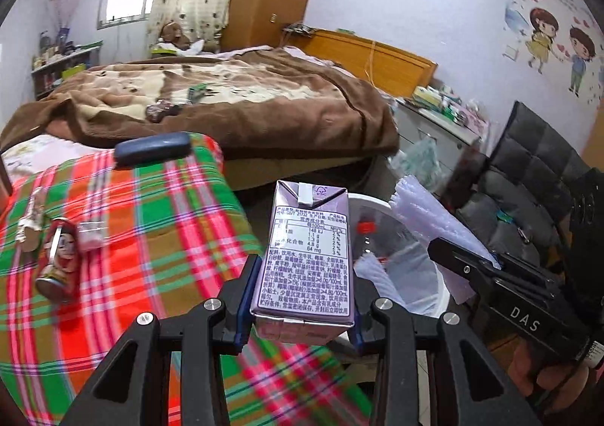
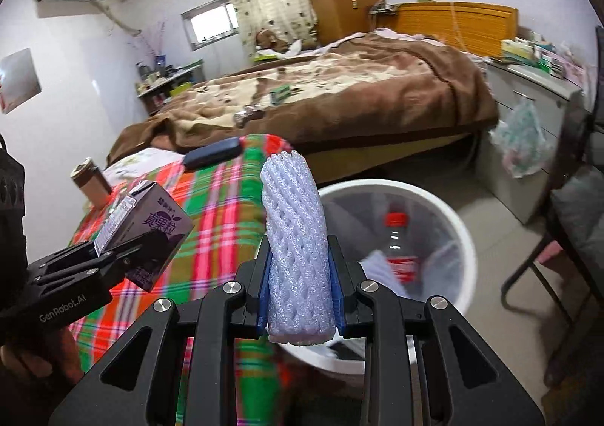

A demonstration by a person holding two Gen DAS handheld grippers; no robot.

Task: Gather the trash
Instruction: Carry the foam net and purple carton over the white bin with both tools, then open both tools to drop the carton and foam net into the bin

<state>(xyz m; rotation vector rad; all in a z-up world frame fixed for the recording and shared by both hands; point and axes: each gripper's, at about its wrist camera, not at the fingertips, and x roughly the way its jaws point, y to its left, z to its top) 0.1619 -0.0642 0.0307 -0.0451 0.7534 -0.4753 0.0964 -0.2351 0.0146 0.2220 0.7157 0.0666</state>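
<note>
The purple drink carton (image 1: 305,260) is standing upright between the pads of the left gripper (image 1: 302,297), which are clamping its two sides, while the white foam fruit net (image 2: 296,248) is sitting pinched between the blue pads of the right gripper (image 2: 300,290). Both pieces of trash are hanging in the air at the edge of the plaid-covered table (image 1: 143,237), with the white bin (image 2: 449,222) lying just beyond them, at about two o'clock from the foam net in the right wrist view. A red-capped plastic bottle (image 2: 396,241) is already lying inside the bin. Judging by this, the carrying step is underway and the drop is next: each gripper needs moving over the bin mouth before its fingers are let apart. A red can (image 1: 60,260) and a clear wrapper (image 1: 90,233) are waiting on the cloth at nine o'clock from the carton, so more collecting seems to be left
</note>
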